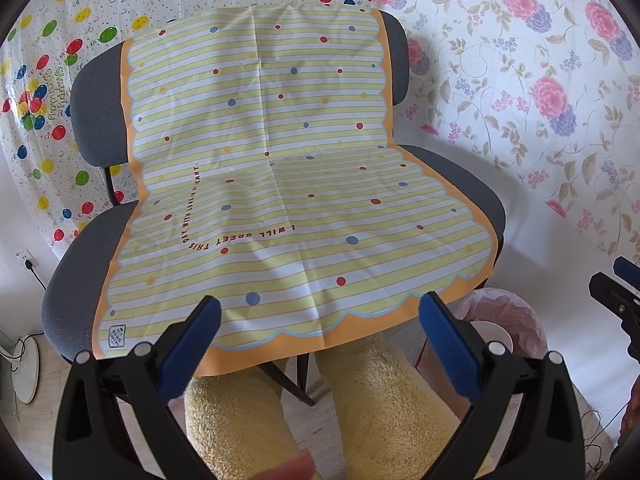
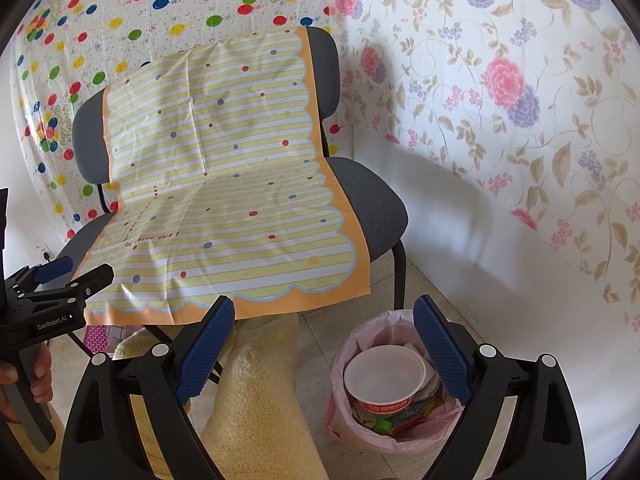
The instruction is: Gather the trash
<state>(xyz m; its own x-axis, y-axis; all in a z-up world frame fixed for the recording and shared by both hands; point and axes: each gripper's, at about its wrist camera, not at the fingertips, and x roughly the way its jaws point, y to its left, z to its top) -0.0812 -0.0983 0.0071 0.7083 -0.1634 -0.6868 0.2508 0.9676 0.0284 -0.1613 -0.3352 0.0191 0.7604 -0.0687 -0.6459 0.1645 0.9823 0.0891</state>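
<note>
Left black two-finger gripper with blue ribbed pads (image 1: 320,340): jaws spread wide, nothing between them; both fingers level, pointing forward. In the right wrist view the same gripper (image 2: 70,272) shows in profile at the left edge, fingers parted, its grey handle held from below by a hand (image 2: 24,380) with fingers wrapped round it.

Right black two-finger gripper with blue textured pads (image 2: 323,344): jaws spread wide, nothing held between them. Its finger ends (image 1: 612,284) show at the right edge of the left wrist view.

Legs in pale yellow fleece trousers (image 1: 384,408): below both sets of jaws.
</note>
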